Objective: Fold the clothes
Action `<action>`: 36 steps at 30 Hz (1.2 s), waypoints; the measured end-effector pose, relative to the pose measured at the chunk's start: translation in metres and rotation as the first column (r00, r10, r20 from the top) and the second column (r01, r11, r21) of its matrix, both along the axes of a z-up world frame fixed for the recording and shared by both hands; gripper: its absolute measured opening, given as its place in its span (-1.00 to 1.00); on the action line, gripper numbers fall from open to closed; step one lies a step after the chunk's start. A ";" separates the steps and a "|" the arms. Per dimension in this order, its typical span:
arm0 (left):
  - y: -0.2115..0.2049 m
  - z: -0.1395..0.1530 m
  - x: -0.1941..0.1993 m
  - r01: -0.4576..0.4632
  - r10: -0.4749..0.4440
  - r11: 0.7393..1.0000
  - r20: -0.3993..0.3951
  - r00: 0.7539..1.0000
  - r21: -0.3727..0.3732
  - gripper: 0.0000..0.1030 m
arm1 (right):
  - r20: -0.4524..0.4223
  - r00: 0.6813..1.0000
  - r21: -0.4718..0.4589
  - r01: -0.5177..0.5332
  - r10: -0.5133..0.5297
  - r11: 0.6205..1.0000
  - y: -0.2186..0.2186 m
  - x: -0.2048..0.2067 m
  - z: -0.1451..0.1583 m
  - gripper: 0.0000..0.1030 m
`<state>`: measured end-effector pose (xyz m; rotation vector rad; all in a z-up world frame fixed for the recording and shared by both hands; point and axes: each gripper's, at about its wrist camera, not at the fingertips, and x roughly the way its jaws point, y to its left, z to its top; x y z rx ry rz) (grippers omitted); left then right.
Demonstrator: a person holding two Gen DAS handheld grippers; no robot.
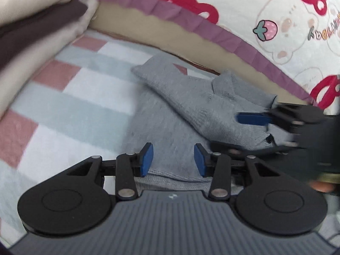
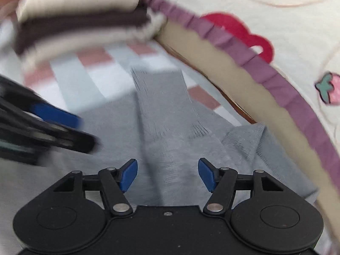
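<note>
- Blue pads are tipping both tongs; the left tongs (image 1: 173, 159) are standing apart, hovering over the hem of the sweater (image 1: 191, 106) and gripping nothing.
- The right tongs (image 2: 167, 175) are likewise standing apart over the grey knit, empty.
- In the left view, the right tongs are showing at the right edge, blurred, just above the sweater's collar end.
- In the right view, the left tongs are showing at the left edge, blurred.
- The sweater is lying on the bed, on a sheet (image 1: 85, 97) checked in pink, white and pale blue, with one sleeve (image 2: 161, 97) folded across the body.
- A stack (image 2: 80, 19) of folded cream and dark clothes is sitting beyond the sweater, to the left.
- A quilt (image 1: 244, 10) with red and strawberry prints and a purple frill (image 1: 191, 19) is lying along the far right side.
</note>
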<state>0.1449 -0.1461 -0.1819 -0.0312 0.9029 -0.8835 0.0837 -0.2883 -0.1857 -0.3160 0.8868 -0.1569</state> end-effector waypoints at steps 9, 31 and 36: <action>0.002 -0.004 -0.004 0.032 -0.032 0.999 -0.002 0.999 -0.017 -0.19 | 0.267 0.784 0.295 0.486 -0.560 0.822 -0.083 -0.116 0.027 -0.46; 0.021 0.006 0.003 -0.129 0.127 0.991 -0.049 0.991 -0.040 0.03 | -0.093 0.483 0.906 0.403 -0.871 0.127 -0.157 -0.246 -0.017 0.44; 0.026 0.004 0.008 -0.133 0.132 0.991 -0.053 0.990 -0.029 0.03 | -0.093 0.485 0.869 0.466 -0.870 0.167 -0.160 -0.243 -0.032 0.52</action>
